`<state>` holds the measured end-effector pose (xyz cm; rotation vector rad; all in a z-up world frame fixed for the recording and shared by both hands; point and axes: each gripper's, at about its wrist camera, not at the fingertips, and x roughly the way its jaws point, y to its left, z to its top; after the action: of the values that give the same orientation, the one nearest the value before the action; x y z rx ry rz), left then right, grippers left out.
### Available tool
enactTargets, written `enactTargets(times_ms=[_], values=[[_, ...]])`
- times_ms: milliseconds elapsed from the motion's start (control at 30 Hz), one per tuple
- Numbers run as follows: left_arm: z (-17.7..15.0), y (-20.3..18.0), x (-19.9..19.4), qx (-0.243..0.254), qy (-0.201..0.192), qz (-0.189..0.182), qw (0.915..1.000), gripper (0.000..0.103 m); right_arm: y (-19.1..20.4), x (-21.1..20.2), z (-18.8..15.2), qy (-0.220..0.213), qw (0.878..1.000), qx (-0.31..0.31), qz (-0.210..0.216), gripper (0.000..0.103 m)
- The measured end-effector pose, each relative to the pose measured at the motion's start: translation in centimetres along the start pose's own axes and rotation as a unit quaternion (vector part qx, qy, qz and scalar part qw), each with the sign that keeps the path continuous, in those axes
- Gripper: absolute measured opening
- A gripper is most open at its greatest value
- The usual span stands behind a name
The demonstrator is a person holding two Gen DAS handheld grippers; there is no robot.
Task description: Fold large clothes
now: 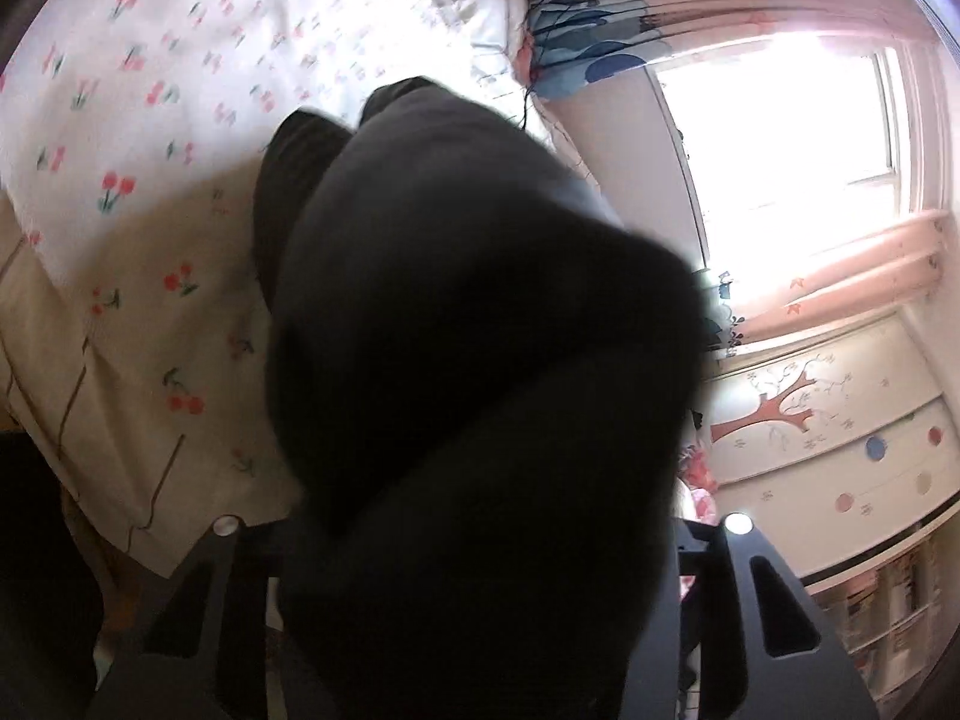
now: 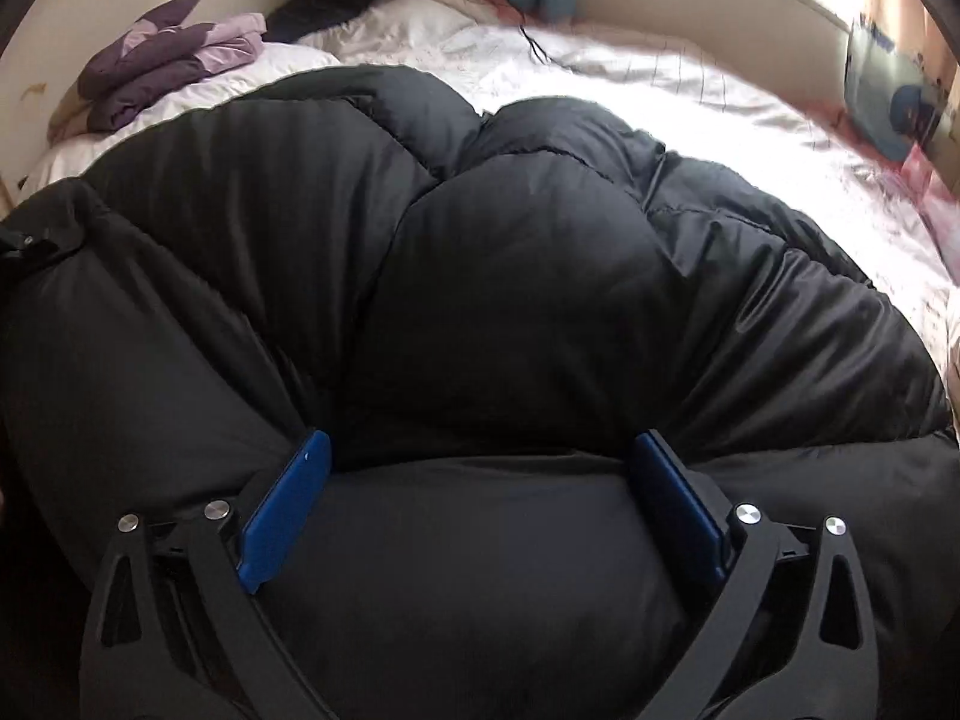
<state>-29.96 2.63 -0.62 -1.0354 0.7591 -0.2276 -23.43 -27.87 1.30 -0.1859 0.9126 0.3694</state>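
In the left wrist view a thick fold of the black puffer jacket point(image 1: 480, 360) fills the centre and lower middle of the frame, bulging up between the two black arms of the left gripper point(image 1: 480, 540); its pads are buried in the cloth, so the jaws look closed on that bunch, though the contact itself is hidden. Behind it, at upper left, lies the cherry-print sheet point(image 1: 150, 120), and a bright window point(image 1: 780, 120) glares at the right (the picture is tilted and somewhat blurred). In the right wrist view the same jacket sprawls across the whole middle and bottom of the frame, lying on the white bed point(image 2: 690, 102). The right gripper point(image 2: 480, 498) at bottom centre stands wide, its blue pads point(image 2: 288, 504) pressed down against a quilted roll of the jacket that lies between them, with no sign of a pinch. A folded purple garment point(image 2: 168, 54) sits at upper left, apart from the jacket. Judging by the lumpy, spread-out shape, the folding is early or midway: one part seems lifted, and the flat, compact bundle is still to be made.
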Motion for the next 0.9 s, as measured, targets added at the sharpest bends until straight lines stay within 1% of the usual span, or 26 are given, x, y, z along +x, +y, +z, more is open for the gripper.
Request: enactTargets(times_ms=[33,67,133,200,233,267,300,333,367,400,433,467,567,667,767,833,867,900], values=[[0.0,-0.7,-0.3,0.010,-0.003,0.002,0.9999,0.041,-0.3,-1.2,0.3,-0.008,1.000,0.014,0.011,0.096],[0.1,-1.0,-0.4,0.015,-0.003,0.003,0.9999,0.041,-0.2,-2.3,0.3,-0.033,0.999,0.014,0.017,0.096],[-0.1,-1.8,-0.9,0.022,-0.005,0.006,0.9997,0.041,0.9,-3.1,0.1,-0.064,0.998,-0.008,-0.007,0.096],[0.1,-2.0,-0.3,0.028,-0.005,0.014,0.9995,0.040,1.7,-1.1,-1.0,-0.032,0.999,-0.025,-0.003,0.097],[-0.3,-2.2,-0.3,0.029,-0.002,0.018,0.9994,0.040,2.0,0.1,-1.5,-0.025,0.999,-0.036,-0.009,0.097],[-0.7,-2.6,-0.4,0.036,-0.007,0.025,0.9990,0.040,2.2,0.3,-1.6,-0.026,0.998,-0.046,-0.014,0.097],[-0.9,-2.9,-0.6,0.044,-0.011,0.030,0.9985,0.040,2.0,-0.1,-1.1,-0.019,0.999,-0.041,-0.010,0.097],[-0.5,-2.5,0.0,0.051,-0.015,0.032,0.9981,0.039,1.7,-0.7,-0.9,-0.025,0.999,-0.032,-0.002,0.097],[-0.5,-2.7,-0.2,0.053,-0.017,0.035,0.9978,0.039,1.4,-1.8,-0.8,-0.049,0.999,-0.023,0.004,0.097],[-0.5,-2.9,-0.3,0.055,-0.018,0.036,0.9977,0.038,1.3,-2.0,-0.8,-0.055,0.998,-0.026,0.004,0.097],[-0.6,-3.5,-0.4,0.060,-0.020,0.035,0.9974,0.038,1.6,-1.0,-0.9,-0.037,0.999,-0.038,0.002,0.097],[-0.7,-4.0,-0.3,0.068,-0.021,0.036,0.9968,0.038,1.8,-0.3,-1.1,-0.032,0.998,-0.044,-0.004,0.097],[-2.0,-7.9,-0.2,0.126,-0.035,0.034,0.9908,0.038,2.6,1.1,-1.5,-0.041,0.997,-0.059,-0.024,0.097],[-3.5,-12.6,0.4,0.189,-0.045,0.025,0.9807,0.038,2.8,1.7,-1.5,-0.045,0.997,-0.052,-0.024,0.097],[-5.3,-17.6,2.2,0.260,-0.041,0.024,0.9644,0.038,1.8,1.3,-1.5,-0.056,0.998,-0.034,0.000,0.097],[-6.7,-21.1,3.9,0.316,-0.039,0.025,0.9477,0.038,-0.4,0.1,-1.7,-0.053,0.997,-0.004,0.052,0.097],[-7.4,-22.5,4.5,0.337,-0.037,0.026,0.9405,0.038,-2.4,-1.2,-2.1,-0.052,0.993,0.028,0.098,0.097],[-8.2,-23.9,5.3,0.358,-0.033,0.029,0.9327,0.038,-4.5,-2.4,-2.5,-0.060,0.984,0.069,0.152,0.097]])
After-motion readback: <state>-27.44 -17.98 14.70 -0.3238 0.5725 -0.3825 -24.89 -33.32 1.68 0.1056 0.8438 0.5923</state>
